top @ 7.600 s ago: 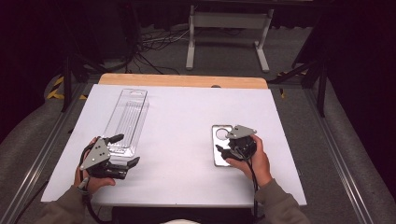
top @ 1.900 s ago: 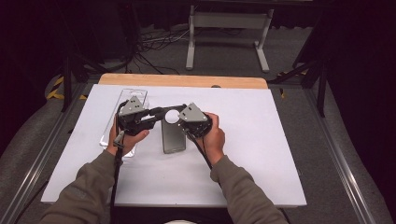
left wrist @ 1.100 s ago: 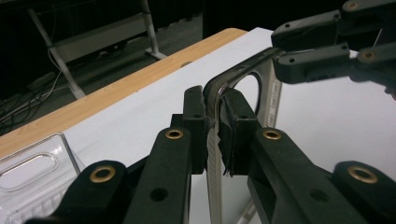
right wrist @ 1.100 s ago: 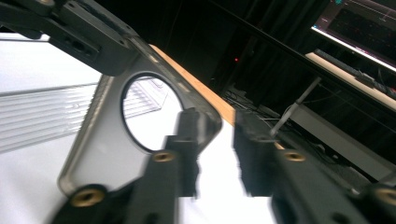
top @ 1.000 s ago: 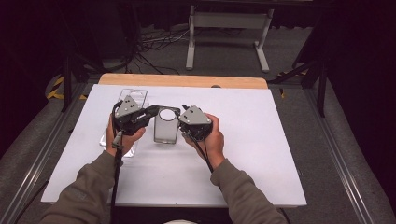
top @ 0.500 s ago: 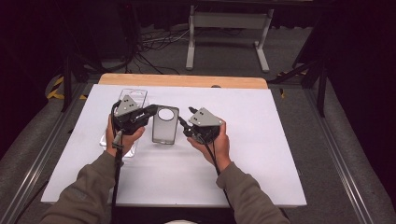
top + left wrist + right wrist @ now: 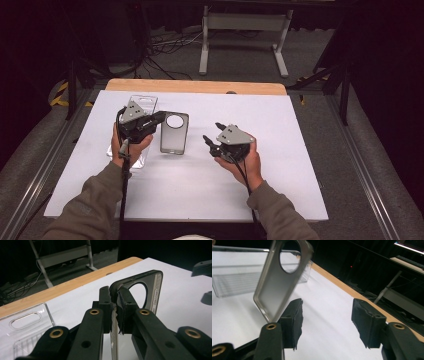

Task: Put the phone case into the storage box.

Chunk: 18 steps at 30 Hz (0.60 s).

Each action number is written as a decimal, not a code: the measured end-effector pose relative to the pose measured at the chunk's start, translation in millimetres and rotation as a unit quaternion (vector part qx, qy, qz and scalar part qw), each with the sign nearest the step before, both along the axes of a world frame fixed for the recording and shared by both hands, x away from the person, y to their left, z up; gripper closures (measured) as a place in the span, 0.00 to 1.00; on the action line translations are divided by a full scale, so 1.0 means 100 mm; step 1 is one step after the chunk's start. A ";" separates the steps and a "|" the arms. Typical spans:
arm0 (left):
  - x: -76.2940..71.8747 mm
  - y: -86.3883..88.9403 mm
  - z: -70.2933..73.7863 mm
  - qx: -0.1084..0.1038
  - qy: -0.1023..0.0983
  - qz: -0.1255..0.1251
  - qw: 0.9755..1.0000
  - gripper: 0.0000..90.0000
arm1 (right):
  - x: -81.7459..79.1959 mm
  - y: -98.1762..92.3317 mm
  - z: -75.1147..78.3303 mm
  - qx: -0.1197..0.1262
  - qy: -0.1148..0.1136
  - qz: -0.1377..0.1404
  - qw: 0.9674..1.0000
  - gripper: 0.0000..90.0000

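Between rubbery black jaws, the left gripper (image 7: 159, 117) pinches a smooth translucent phone case (image 7: 174, 133).

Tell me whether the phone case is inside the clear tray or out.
Out: the left tool holds the phone case beside the clear tray.

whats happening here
A person works at a white table with a gripper in each hand. The left gripper is shut on the edge of a phone case, holding it beside a clear plastic tray. The right gripper, jaws just opening and empty, sits apart from the case.
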<state>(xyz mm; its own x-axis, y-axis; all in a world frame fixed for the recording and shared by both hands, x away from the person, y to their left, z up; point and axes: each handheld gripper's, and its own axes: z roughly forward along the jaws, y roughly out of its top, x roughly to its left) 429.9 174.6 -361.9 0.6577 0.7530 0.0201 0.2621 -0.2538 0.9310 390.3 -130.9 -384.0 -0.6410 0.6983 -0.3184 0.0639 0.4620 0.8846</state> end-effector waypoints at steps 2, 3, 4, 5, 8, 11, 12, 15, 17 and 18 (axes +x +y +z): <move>0.00 0.02 0.00 -0.006 -0.002 0.004 1.000 0.92 | -0.04 -0.09 -0.03 0.004 0.000 0.002 1.000 0.46; 0.00 0.03 0.01 -0.005 -0.003 0.006 1.000 0.92 | -0.05 -0.13 -0.04 0.005 0.001 0.002 1.000 0.45; -0.01 0.03 0.01 -0.008 -0.002 0.006 1.000 0.92 | -0.09 -0.20 -0.07 0.011 0.001 0.004 1.000 0.43; -0.01 0.05 0.01 -0.011 -0.007 0.007 1.000 0.92 | -0.10 -0.23 -0.09 0.014 0.002 0.005 1.000 0.42; -0.01 0.07 0.01 -0.019 -0.010 0.008 1.000 0.92 | -0.15 -0.29 -0.12 0.017 0.000 0.011 1.000 0.39; -0.01 0.09 0.02 -0.027 -0.016 0.011 0.999 0.92 | -0.19 -0.33 -0.17 0.022 0.005 0.018 1.000 0.35; 0.00 0.09 0.02 -0.029 -0.018 0.011 0.999 0.92 | -0.20 -0.33 -0.19 0.017 0.006 0.023 1.000 0.34; -0.01 0.11 0.03 -0.029 -0.023 0.013 0.999 0.92 | -0.24 -0.36 -0.25 0.010 0.008 0.022 1.000 0.30; -0.01 0.11 0.03 -0.035 -0.024 0.014 0.999 0.92 | -0.27 -0.37 -0.28 0.009 0.005 0.018 1.000 0.28; -0.01 0.11 0.03 -0.037 -0.025 0.014 0.999 0.92 | -0.28 -0.38 -0.30 0.011 0.007 0.015 1.000 0.27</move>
